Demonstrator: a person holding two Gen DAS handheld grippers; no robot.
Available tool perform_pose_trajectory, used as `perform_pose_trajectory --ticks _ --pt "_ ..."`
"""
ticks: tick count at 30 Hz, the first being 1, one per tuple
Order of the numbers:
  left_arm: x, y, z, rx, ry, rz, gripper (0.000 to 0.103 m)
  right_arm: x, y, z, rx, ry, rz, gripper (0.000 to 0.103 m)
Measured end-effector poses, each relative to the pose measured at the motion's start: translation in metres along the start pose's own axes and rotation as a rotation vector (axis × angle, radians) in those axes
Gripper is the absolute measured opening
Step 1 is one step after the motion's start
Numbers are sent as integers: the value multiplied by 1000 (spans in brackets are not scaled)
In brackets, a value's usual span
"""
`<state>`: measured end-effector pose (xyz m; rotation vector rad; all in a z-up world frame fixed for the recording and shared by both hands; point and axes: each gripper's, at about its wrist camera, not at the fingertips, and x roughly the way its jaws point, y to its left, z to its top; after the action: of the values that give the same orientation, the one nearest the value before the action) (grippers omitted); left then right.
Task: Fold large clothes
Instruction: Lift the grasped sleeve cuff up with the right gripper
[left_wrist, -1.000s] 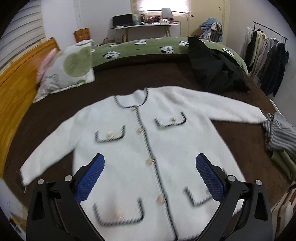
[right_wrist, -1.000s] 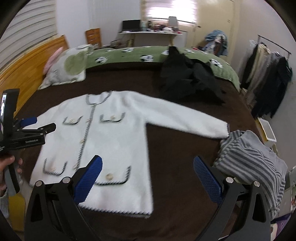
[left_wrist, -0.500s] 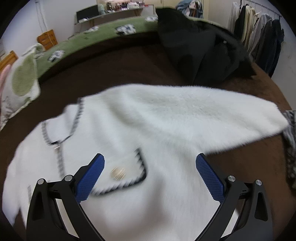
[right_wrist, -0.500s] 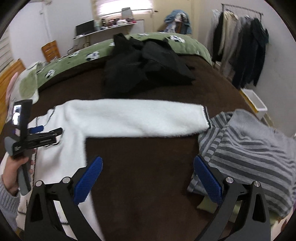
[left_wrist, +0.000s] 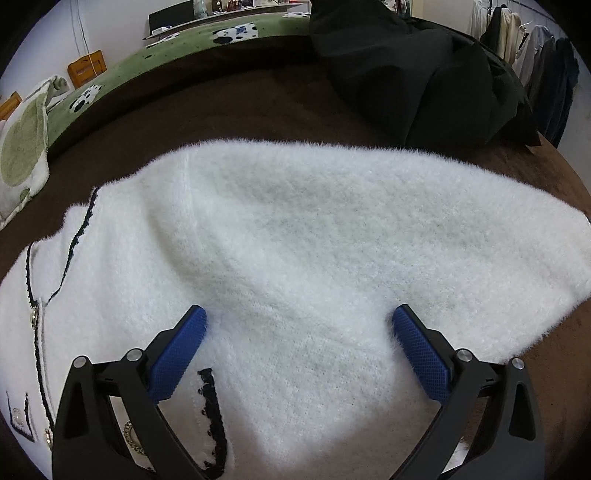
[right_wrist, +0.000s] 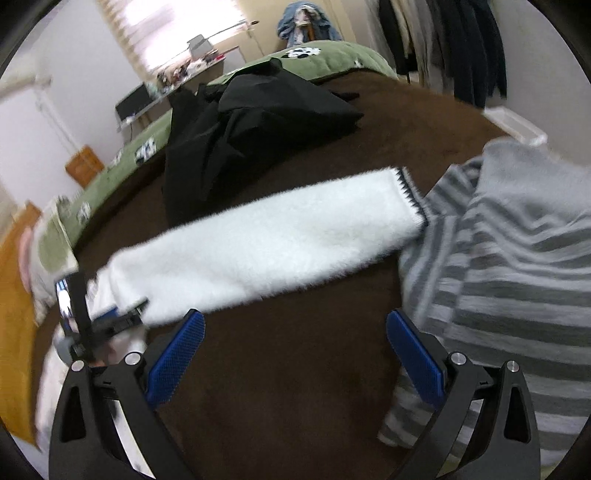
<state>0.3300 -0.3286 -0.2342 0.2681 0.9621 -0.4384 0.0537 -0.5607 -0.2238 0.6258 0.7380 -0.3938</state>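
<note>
— What's lying on the bed (right_wrist: 295, 369) from where you're standing?

— The brown cover is taking up nearly everything. Spread across it is the white fluffy cardigan (left_wrist: 295, 258), front up, filling the left camera's view from nine o'clock to three o'clock. It looks laid flat so the folds can start cleanly.

— And the dark heap?

— The black garment (right_wrist: 258, 122) is sitting toward twelve o'clock, apart from the cardigan; I'd guess it's waiting its turn. The grey striped top (right_wrist: 509, 258) is bunched at three o'clock in the right view, touching or overlapping the cuff of the cardigan's sleeve (right_wrist: 280, 240), which is stretching out straight toward it.

— What are the tongs doing?

— The left gripper (left_wrist: 299, 343) is hovering low over the shoulder area where the sleeve joins the body, its blue pads wide apart, clamping nothing. I can't say whether the tips are touching the pile. The right gripper (right_wrist: 295, 345) is also standing apart and empty, pointing at bare cover just below the sleeve's middle, with the sleeve at twelve o'clock.

— Why there?

— My guess: one is getting ready to pin the shoulder, the other to pick up the sleeve and bring it across the chest.
</note>
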Motion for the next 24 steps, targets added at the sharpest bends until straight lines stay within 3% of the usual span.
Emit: perform_pose_trajectory --ticks 5,12,16,21,22,23,24 --pt "5 1 0 1 -6 -4 98 29 -7 12 78 -3 30 98" --pt "8 3 1 1 -9 -5 98 62 -17 30 102 -18 -146 98" --pt "6 0 -1 0 -13 -6 98 89 -23 41 125 18 -284 98" --pt "7 1 -1 -2 -14 -9 98 112 -33 54 162 2 -237 98" --pt "7 2 -1 -3 -14 -10 98 113 -37 56 173 -17 -242 95" --pt "7 2 -1 -3 -14 -11 98 112 -38 58 174 -27 -257 80" --pt "7 2 -1 -3 -14 -11 98 110 -40 58 182 -31 -271 57"
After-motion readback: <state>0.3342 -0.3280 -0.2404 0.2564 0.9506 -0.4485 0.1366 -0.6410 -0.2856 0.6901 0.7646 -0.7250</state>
